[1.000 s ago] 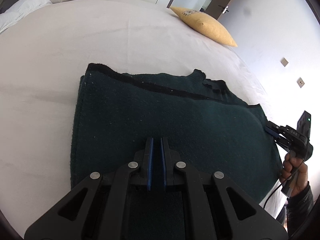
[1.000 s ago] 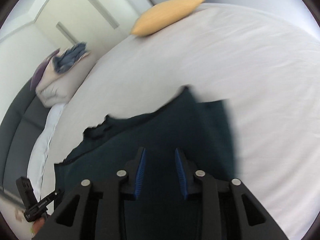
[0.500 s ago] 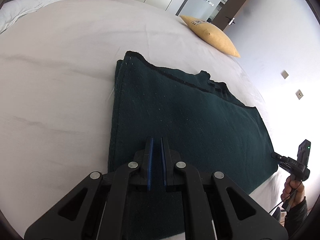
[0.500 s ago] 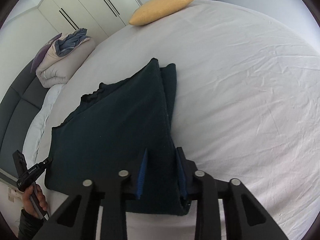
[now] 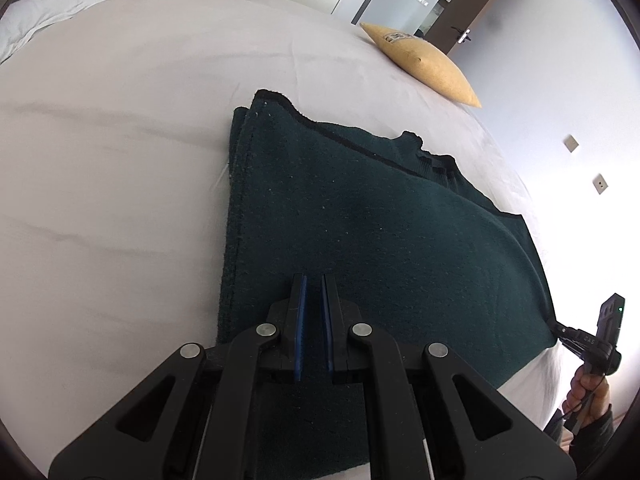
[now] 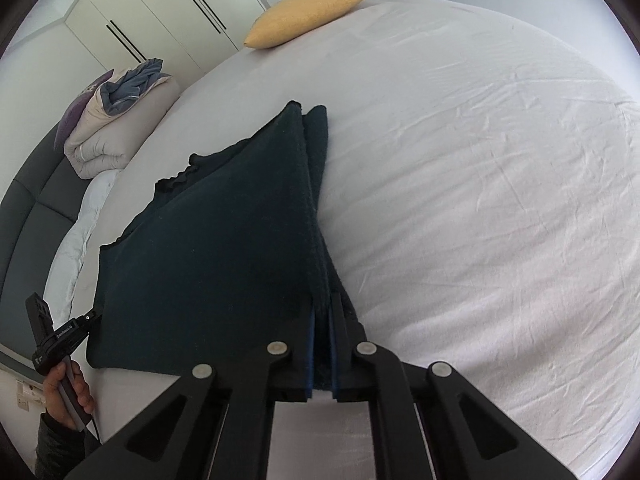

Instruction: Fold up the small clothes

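Right wrist view: right gripper (image 6: pixel 320 354) jaws have just closed onto the dark green garment (image 6: pixel 224 240) edge lying ahead on the bed (image 6: pixel 480 200). Left gripper (image 5: pixel 313 330) jaws shut, apparently pinching cloth. Risk: layers slipping apart.

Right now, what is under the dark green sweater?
White bed sheet shows all around the dark green sweater. Its own folded layers show at the edge; anything beneath is covered.

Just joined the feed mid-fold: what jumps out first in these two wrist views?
A dark green sweater, folded flat, lies mid-bed on the white sheet. Both grippers grip its near edge: the right gripper has just been closing its jaws on the layered fold, and the left gripper is shut on cloth. A yellow pillow sits at the far edge.
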